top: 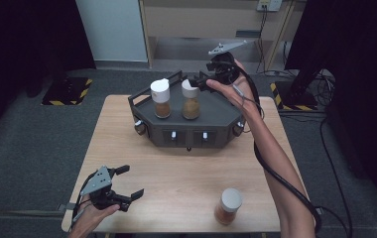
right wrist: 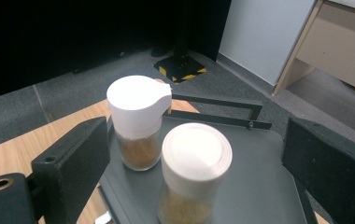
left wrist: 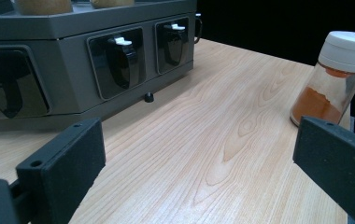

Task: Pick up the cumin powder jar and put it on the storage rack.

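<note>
Both grippers gape wide, holding nothing: the right gripper (top: pixel 200 82) hovers by a jar (top: pixel 191 99) at upper centre, the left gripper (top: pixel 127 186) at lower left. The left gripper view shows the rack's (left wrist: pixel 73 23) front latches (left wrist: pixel 122 58).

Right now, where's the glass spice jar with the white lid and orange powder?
In the high view, the glass spice jar with orange powder stands alone near the front right of the wooden table, right of the open left gripper.

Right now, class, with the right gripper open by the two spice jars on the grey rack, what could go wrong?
1. The right gripper hangs open beside the nearer spice jar; closing off-centre might tip it into the flip-cap jar close by.
2. The third jar stands near the table's front edge; a trailing cable could perhaps nudge it off.
</note>
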The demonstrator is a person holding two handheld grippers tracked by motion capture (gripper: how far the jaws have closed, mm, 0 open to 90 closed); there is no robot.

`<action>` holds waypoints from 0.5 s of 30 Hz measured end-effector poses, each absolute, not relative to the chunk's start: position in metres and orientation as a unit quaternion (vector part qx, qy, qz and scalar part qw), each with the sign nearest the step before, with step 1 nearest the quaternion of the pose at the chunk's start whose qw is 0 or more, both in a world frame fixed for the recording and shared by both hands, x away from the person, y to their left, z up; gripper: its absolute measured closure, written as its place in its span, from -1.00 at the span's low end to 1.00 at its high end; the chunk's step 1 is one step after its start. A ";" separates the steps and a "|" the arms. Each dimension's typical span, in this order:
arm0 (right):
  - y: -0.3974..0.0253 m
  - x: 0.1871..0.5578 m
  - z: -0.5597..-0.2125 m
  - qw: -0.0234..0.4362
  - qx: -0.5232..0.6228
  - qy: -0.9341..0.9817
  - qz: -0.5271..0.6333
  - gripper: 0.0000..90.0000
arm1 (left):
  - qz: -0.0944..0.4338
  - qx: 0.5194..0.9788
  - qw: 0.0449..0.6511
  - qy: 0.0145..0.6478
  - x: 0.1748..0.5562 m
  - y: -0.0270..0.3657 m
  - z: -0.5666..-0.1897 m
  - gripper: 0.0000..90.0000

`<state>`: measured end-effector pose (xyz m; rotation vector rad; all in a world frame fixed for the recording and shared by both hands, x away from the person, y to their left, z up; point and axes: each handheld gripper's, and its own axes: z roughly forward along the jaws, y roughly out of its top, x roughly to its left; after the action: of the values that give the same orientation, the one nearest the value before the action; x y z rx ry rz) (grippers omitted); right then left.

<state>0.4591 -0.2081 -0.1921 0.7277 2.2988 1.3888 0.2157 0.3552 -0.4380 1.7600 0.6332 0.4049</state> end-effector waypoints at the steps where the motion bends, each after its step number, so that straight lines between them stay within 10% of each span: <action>1: -0.211 0.457 -0.192 0.179 0.257 0.813 0.492 -0.81 | 0.173 0.752 0.576 0.270 0.216 0.355 -0.438 -0.98; 15: -0.255 0.423 -0.201 0.181 0.252 0.793 0.524 -0.80 | 0.173 0.753 0.575 0.271 0.216 0.355 -0.438 -0.98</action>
<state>0.4233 -0.2547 -0.2005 0.7113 2.2409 1.4788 0.2160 0.3547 -0.4379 1.7632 0.6339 0.4058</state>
